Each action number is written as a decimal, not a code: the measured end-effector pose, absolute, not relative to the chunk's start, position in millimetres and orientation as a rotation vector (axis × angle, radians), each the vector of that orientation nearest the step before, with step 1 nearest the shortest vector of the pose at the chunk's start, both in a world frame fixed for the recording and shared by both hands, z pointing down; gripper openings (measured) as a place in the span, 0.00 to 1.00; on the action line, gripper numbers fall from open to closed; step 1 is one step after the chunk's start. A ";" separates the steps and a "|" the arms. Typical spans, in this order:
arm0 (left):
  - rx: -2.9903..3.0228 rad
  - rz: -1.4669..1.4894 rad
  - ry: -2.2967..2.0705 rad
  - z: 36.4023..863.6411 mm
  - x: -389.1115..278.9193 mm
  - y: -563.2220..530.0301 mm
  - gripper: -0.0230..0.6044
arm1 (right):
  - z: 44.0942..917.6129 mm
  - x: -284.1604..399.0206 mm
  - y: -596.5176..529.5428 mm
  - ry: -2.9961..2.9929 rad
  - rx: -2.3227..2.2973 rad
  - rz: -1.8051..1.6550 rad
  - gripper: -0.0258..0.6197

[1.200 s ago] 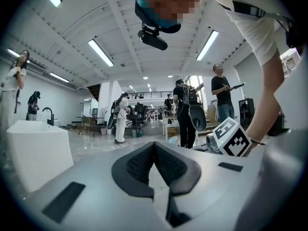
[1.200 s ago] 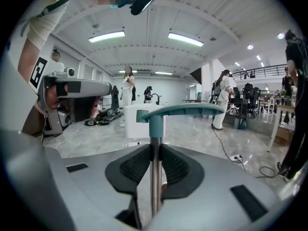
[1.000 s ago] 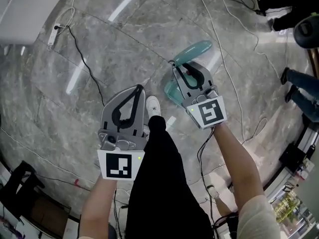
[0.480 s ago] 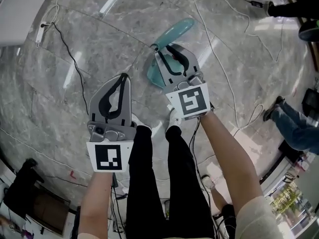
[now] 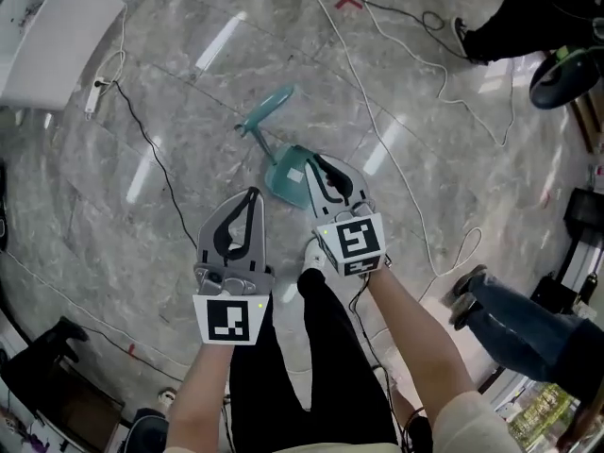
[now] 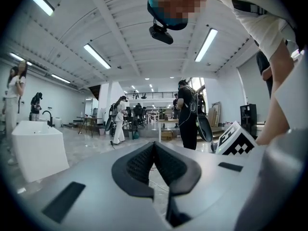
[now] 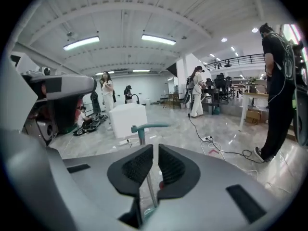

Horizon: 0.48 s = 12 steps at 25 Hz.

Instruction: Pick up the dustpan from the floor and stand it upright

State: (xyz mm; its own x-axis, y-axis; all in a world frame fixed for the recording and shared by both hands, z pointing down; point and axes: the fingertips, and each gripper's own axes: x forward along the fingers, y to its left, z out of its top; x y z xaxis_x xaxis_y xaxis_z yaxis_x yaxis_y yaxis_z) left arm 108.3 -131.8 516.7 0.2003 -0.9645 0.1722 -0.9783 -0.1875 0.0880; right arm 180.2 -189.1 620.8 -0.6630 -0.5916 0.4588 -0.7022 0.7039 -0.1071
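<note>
Teal plastic long-handled dustpan [image 5: 286, 172] against grey white-veined marble floor [image 5: 85, 215] crossed by 1 black cable [image 5: 143, 134] and 1 white cable [image 5: 365, 83]. Grey shells, black ribbed pads [image 7: 138, 166] and black-and-white square markers [image 5: 227, 318] on the left gripper [image 5: 253, 194] and right gripper [image 5: 317, 162].

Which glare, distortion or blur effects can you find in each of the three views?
Head view: lights reflect as white streaks on the polished floor, and the wide lens bows the edges. Left gripper view: round fisheye frame with dark corners; the left gripper looms large. Right gripper view: same fisheye curve; the dustpan handle reads clearly.
</note>
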 end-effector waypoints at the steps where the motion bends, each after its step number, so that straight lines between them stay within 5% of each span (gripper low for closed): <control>1: 2.263 0.083 -1.897 499.6 113.6 -127.0 0.05 | 599.2 189.8 -182.4 -2.527 1.011 0.406 0.09; 12: 2.321 -0.032 -1.952 268.3 162.0 -72.8 0.05 | 294.2 258.2 -101.4 -2.736 1.130 0.312 0.07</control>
State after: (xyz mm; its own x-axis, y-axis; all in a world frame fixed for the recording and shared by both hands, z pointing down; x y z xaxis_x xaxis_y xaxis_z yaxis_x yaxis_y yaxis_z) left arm 162.0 -72.8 268.3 0.1735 -0.9834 0.0537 -0.9811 -0.1678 0.0968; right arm 258.2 -101.4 294.2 -0.7001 -0.6761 0.2299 -0.7104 0.6919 -0.1288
